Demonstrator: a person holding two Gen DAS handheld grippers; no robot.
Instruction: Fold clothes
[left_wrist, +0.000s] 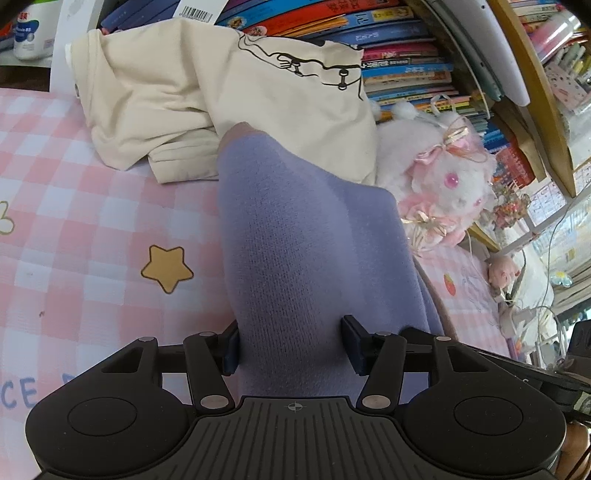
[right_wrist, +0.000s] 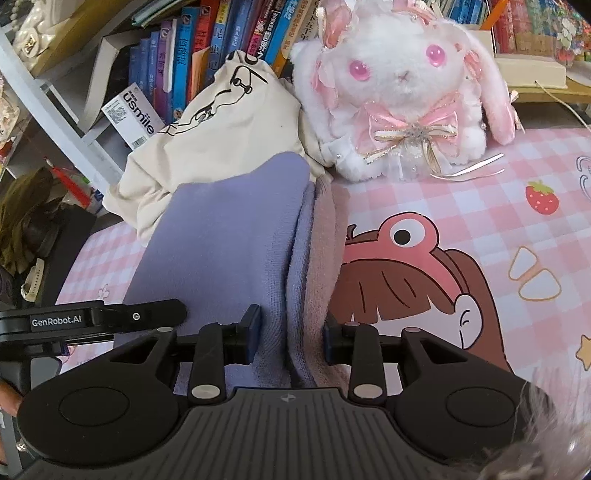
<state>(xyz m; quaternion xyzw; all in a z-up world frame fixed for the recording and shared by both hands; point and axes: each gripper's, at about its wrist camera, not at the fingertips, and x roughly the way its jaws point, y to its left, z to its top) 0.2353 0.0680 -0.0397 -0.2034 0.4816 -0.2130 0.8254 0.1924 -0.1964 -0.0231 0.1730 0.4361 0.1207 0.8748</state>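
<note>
A lavender knit garment (left_wrist: 295, 240) with a dusty-pink lining lies in a long fold on the pink checked mat (left_wrist: 74, 192). My left gripper (left_wrist: 291, 345) has its jaws spread around the near end of the garment, which bulges between them. In the right wrist view the same garment (right_wrist: 229, 236) shows its pink lining (right_wrist: 325, 236) along the right edge. My right gripper (right_wrist: 291, 332) straddles the garment's folded edge with its jaws apart. The left gripper's arm (right_wrist: 103, 317) lies at the garment's left side.
A cream garment with a black line print (left_wrist: 207, 92) is heaped behind the lavender one (right_wrist: 229, 129). A white and pink plush rabbit (right_wrist: 402, 88) sits at the back right. Shelves of books (left_wrist: 388, 55) stand behind the mat.
</note>
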